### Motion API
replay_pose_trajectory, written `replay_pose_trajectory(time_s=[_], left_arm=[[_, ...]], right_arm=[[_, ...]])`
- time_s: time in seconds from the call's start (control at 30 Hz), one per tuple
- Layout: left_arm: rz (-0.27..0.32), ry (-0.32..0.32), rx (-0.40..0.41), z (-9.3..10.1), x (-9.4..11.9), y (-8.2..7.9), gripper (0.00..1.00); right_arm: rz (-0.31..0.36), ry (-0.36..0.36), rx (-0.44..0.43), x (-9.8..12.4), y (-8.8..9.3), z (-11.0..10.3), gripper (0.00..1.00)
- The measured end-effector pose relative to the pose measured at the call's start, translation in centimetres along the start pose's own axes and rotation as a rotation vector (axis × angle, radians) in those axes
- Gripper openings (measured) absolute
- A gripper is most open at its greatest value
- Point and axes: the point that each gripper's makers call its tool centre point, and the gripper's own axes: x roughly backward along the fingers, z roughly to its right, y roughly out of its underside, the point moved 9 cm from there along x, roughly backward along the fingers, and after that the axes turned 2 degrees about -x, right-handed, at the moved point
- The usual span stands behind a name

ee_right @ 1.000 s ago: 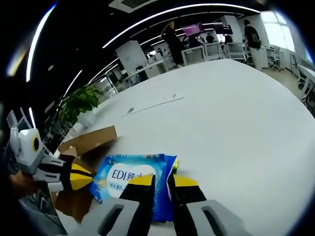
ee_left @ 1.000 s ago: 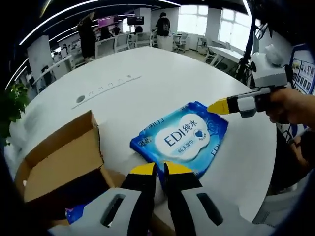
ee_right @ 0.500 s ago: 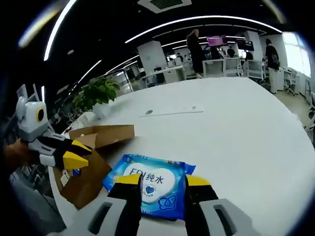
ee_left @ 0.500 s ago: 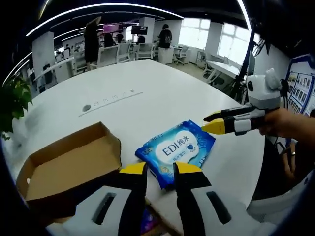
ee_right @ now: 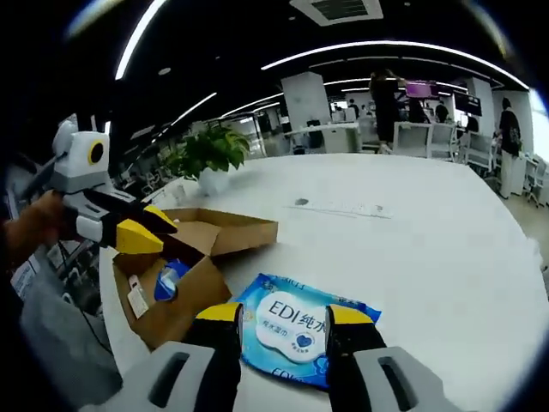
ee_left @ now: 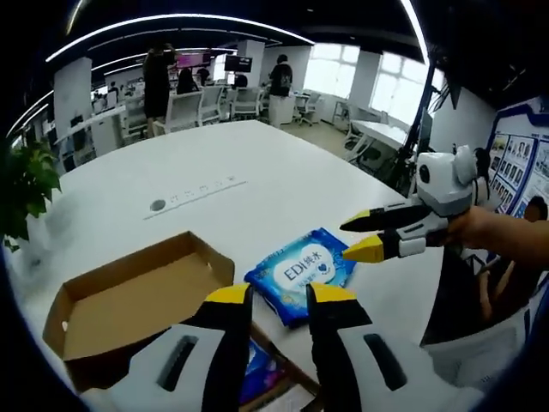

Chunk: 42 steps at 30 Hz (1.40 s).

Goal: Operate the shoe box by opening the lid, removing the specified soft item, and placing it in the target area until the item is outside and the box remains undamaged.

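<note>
A blue and white wipes pack [ee_left: 304, 273] [ee_right: 296, 324] lies flat on the white table [ee_left: 257, 163], outside the shoe box. The brown cardboard shoe box [ee_right: 184, 296] stands beside it with its lid [ee_left: 129, 300] folded back. Another blue item [ee_right: 171, 276] [ee_left: 262, 373] lies inside the box. My left gripper [ee_left: 280, 296] [ee_right: 154, 228] is open above the box's near edge, holding nothing. My right gripper [ee_right: 285, 314] [ee_left: 353, 238] hovers open just above the pack's far side, apart from it.
A potted plant [ee_right: 210, 150] [ee_left: 21, 184] stands at the table's edge behind the box. A flush socket strip [ee_left: 202, 187] [ee_right: 339, 208] runs along the middle of the table. A hand [ee_left: 493, 232] holds the right gripper. People and desks fill the office behind.
Both grippers have gone from nearly shut to open and have drawn back from the pack. The pack has been let go and rests on the table.
</note>
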Motion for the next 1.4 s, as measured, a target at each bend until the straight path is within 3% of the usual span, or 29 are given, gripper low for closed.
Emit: replay_pose_trajectory(time_s=[0.1, 0.33, 0.43, 0.7, 0.87, 1.4], left_arm=[[-0.007, 0.005, -0.012, -0.3, 0.7, 0.1, 0.31], [-0.003, 0.045, -0.024, -1.0, 3.0, 0.8, 0.3], [0.009, 0.124, -0.025, -1.2, 3.6, 1.2, 0.3], [0.033, 0.11, -0.047, -3.1, 5.1, 2.3, 0.35], [-0.003, 0.097, -0.078, -4.3, 5.5, 3.6, 0.36], [-0.153, 0.192, -0.176, -5.2, 3.3, 6.3, 0.38]], right_arm=[[-0.001, -0.026, 0.036, -0.1, -0.7, -0.8, 0.36], [0.032, -0.109, 0.095, -0.5, -2.8, -3.9, 0.36], [0.041, -0.154, 0.128, -0.9, -3.7, -5.4, 0.36], [0.033, -0.212, 0.196, -2.2, -5.1, -8.0, 0.37], [0.017, -0.244, 0.241, -3.1, -5.5, -9.2, 0.38], [-0.09, -0.312, 0.383, -7.7, -4.5, -11.2, 0.35]])
